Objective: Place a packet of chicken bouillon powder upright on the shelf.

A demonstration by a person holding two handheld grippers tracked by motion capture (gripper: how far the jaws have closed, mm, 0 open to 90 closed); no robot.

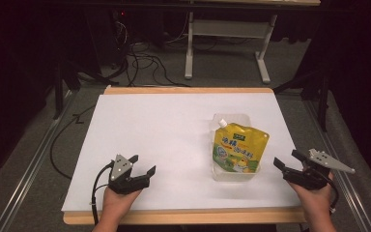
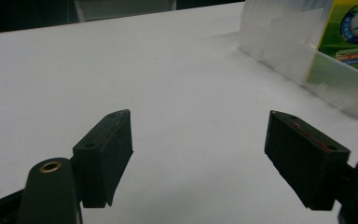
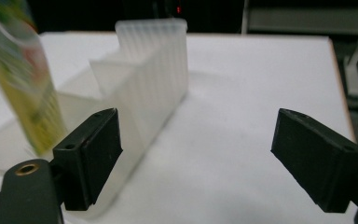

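Both grippers are wide open and hold nothing. The yellow spout pouch [image 1: 240, 147] stands in the clear plastic box [image 1: 235, 173], just left of the right gripper [image 1: 290, 162] and well apart from the left gripper [image 1: 143, 165].

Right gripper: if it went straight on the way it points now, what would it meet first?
Probably the clear plastic bin holding the yellow spouted pouch. The open right gripper aims mostly along the bin's near wall, so it may graze it or pass over bare white tabletop; depth is unclear.

Dim room, grey carpet floor [image 1: 24, 159]. White desk frame [image 1: 227, 29] beyond the table; black cables [image 1: 140, 60] on the floor.
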